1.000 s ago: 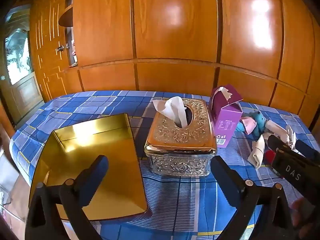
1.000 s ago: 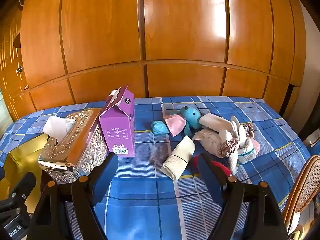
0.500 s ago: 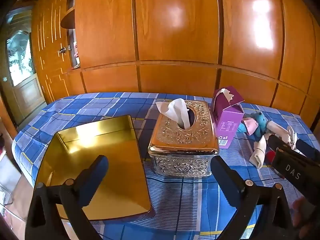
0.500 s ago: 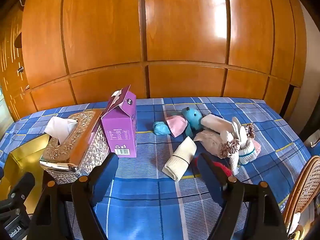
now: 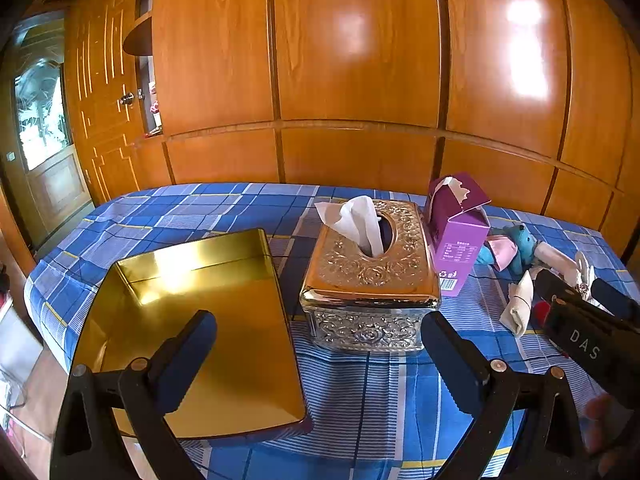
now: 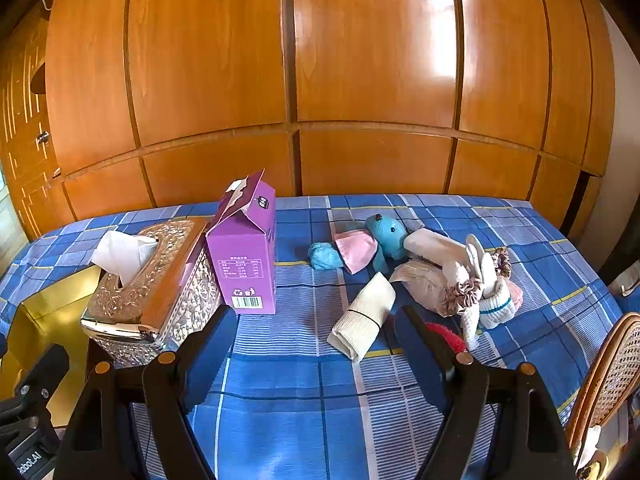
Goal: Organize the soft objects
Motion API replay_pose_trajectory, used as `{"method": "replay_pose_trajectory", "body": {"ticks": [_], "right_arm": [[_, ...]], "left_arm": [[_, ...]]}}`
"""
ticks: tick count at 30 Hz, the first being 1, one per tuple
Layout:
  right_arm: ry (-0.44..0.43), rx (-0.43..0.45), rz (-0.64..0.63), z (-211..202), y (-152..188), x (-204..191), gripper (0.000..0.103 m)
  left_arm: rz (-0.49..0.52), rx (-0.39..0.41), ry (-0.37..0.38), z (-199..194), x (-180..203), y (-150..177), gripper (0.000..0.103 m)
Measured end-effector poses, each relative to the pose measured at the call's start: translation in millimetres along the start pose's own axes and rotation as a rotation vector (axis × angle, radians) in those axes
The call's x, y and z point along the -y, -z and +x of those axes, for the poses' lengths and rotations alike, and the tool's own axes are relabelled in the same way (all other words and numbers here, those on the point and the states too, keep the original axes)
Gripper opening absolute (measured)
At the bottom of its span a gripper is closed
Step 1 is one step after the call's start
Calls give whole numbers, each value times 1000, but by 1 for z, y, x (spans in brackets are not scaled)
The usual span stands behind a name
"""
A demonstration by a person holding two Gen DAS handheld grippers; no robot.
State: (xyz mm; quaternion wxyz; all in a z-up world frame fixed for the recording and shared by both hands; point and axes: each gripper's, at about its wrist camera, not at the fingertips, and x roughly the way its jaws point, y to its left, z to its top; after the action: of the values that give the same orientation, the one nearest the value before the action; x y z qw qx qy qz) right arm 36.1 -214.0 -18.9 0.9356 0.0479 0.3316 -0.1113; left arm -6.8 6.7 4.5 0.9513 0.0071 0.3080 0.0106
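So both tongs, the left gripper (image 5: 318, 354) and right gripper (image 6: 316, 338), are staying wide apart and empty, only drifting back a little, so the soft toys (image 6: 416, 268) are still waiting for the gold tray (image 5: 208, 320)

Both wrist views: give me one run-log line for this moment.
left gripper: open, empty | right gripper: open, empty | gold tray: empty | soft toys: piled right of purple carton | nothing sorted

Red soft item (image 6: 446, 336) largely hidden behind right gripper finger (image 6: 420, 350); purple carton (image 6: 246, 256) print too small to read; wicker chair (image 6: 608, 384) cut by frame edge
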Motion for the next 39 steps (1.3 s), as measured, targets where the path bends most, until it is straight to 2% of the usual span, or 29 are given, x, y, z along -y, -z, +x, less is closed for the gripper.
{"method": "replay_pose_trajectory", "body": {"ticks": [39], "right_arm": [[16, 4, 10, 0, -2, 7, 83]], "left_arm": [[19, -6, 13, -3, 6, 2, 103]]}}
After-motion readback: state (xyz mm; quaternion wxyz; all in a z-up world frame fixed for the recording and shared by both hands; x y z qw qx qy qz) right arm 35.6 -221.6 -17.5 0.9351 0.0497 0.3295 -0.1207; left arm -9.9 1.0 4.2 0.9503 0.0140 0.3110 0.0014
